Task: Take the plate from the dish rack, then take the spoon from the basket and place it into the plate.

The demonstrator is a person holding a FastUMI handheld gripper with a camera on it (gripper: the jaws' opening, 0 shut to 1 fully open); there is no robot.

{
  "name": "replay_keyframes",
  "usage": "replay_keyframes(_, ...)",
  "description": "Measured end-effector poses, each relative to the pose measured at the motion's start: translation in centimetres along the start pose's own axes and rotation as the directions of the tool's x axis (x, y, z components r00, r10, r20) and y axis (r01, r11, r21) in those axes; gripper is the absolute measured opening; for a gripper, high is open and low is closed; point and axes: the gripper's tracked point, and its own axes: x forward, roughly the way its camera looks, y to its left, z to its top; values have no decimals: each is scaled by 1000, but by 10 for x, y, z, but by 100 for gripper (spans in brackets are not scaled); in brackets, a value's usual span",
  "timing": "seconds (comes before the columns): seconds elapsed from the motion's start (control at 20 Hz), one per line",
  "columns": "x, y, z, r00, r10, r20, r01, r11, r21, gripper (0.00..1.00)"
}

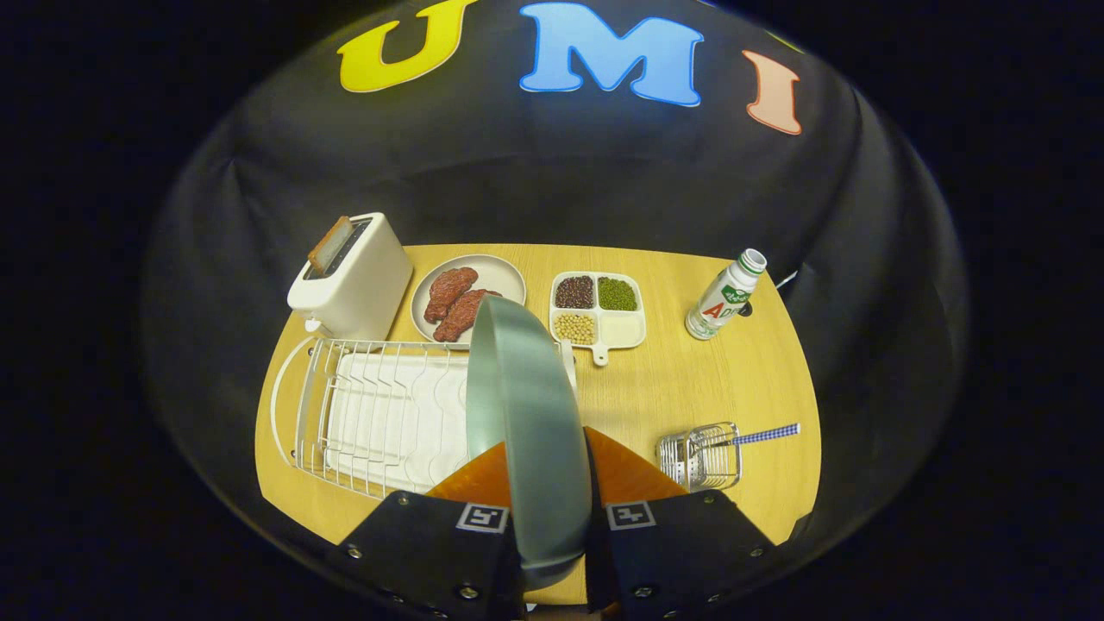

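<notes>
Gripper view: dish rack (379, 414) is seen left of the fingers, its slots vacated. The plate (526, 423) is pinched on edge between both fingers, lifted, its rim line running away from the camera. Slip or tilt is judged likely if laid flat carelessly. Right, the spoon (763, 435) lies in the basket (700, 455), handle pointing right, long axis across the table (690, 379).
</notes>
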Motion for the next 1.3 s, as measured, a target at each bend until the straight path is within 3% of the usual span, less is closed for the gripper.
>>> replay_keyframes(0.25, -20, -48, -27, 999, 37, -24, -35, 997, 76, 27)
replay_keyframes(0.6, -39, -68, -79, 969, 239, -59, -225, 957, 184, 27)
replay_keyframes(1.1, -32, -89, -157, 939, 327, -107, -290, 920, 263, 27)
replay_keyframes(1.3, -22, -87, -191, 917, 383, -111, -330, 885, 327, 27)
